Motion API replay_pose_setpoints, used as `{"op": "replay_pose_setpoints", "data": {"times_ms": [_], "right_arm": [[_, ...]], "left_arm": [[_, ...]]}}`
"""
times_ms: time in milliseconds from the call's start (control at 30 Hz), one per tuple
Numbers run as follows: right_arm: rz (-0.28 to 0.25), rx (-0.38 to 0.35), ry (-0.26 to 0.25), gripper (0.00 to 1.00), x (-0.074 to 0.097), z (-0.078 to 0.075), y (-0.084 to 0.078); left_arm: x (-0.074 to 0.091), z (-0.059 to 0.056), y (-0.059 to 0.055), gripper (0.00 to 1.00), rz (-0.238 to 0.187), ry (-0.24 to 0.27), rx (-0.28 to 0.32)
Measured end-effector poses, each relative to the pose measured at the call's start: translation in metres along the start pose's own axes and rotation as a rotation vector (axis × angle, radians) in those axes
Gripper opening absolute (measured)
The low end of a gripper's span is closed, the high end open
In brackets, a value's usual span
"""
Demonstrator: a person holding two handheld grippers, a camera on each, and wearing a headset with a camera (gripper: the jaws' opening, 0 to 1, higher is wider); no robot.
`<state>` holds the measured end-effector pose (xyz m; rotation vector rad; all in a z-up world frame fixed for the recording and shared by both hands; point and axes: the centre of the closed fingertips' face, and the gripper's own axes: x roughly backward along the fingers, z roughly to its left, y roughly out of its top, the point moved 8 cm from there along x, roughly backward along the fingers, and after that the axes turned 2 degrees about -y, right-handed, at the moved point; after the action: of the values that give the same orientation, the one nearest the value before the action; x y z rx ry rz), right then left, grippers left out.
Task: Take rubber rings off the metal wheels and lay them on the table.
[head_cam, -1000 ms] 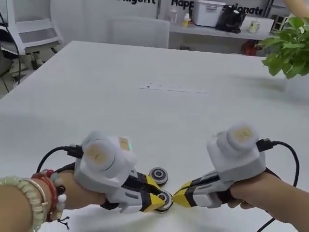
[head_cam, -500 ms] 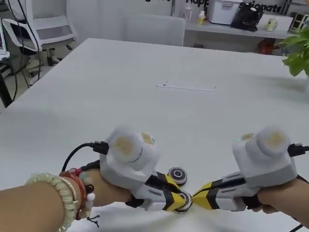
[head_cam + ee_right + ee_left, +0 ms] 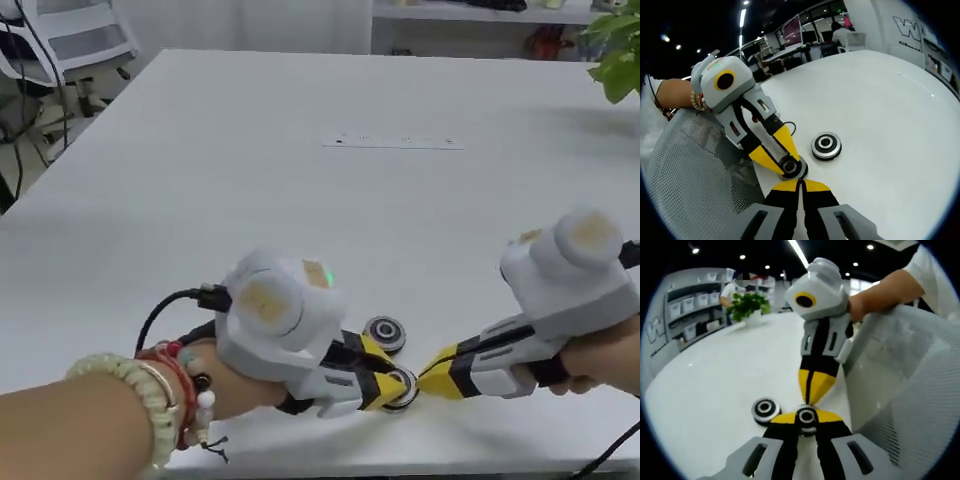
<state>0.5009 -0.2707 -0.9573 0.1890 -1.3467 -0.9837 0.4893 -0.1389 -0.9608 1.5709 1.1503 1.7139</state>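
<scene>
A metal wheel with a dark rubber ring [image 3: 401, 386] [image 3: 806, 416] [image 3: 791, 167] is held just above the white table near its front edge. My left gripper [image 3: 393, 388] [image 3: 806, 417] is shut on it, one yellow tip on each side. My right gripper [image 3: 424, 380] [image 3: 800, 183] comes in from the right with its jaws shut, its tips touching the wheel's rim. Whether they pinch the ring I cannot tell. A second ringed wheel [image 3: 385, 333] [image 3: 765, 410] [image 3: 826, 145] lies flat on the table just behind.
A thin white strip [image 3: 392, 142] lies mid-table. A green plant [image 3: 615, 55] stands at the far right corner and a chair [image 3: 70, 40] at the far left. A grey mesh chair back [image 3: 905, 390] [image 3: 695, 170] is close to the table's near edge [image 3: 420, 462].
The head camera has tilted down and shifted. Both grippers stay together at the held wheel, and their grips look the same.
</scene>
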Motion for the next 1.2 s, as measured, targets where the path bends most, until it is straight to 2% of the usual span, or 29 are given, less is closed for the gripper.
{"op": "replay_pose_setpoints", "data": {"times_ms": [100,167,200,233,467,600,733,933,1033,1200], "right_arm": [[-0.009,-0.001,0.015,0.00,0.000,-0.005,0.000],[-0.026,-0.009,0.035,0.00,0.001,-0.006,0.000],[-0.025,-0.011,0.037,0.00,0.001,-0.006,0.000],[-0.028,-0.009,0.040,0.00,0.001,-0.007,-0.001],[-0.049,0.001,0.069,0.00,0.001,-0.008,-0.002],[-0.088,-0.066,0.094,0.00,0.002,-0.009,-0.004],[-0.095,-0.079,0.103,0.00,0.002,-0.011,-0.005],[-0.114,-0.105,0.138,0.00,0.002,-0.015,-0.009],[-0.115,-0.075,0.139,0.00,0.002,-0.013,-0.010],[-0.119,-0.066,0.154,0.00,0.002,-0.014,-0.011]], "left_arm": [[0.000,-0.001,-0.001,0.13,-0.023,0.003,0.020],[0.000,-0.002,-0.001,0.14,-0.020,0.004,0.010],[0.000,-0.007,-0.002,0.15,-0.004,-0.030,-0.003],[0.001,-0.005,0.001,0.15,-0.018,-0.010,0.004],[-0.003,-0.002,0.000,0.15,-0.014,-0.027,-0.008],[-0.003,-0.001,0.000,0.15,-0.015,-0.034,-0.012],[-0.003,0.000,0.000,0.15,-0.017,-0.034,-0.007],[-0.003,0.000,0.002,0.14,0.007,-0.039,-0.008],[-0.003,0.001,0.002,0.14,0.004,-0.044,-0.001],[-0.003,0.000,0.003,0.14,0.010,-0.044,0.001]]}}
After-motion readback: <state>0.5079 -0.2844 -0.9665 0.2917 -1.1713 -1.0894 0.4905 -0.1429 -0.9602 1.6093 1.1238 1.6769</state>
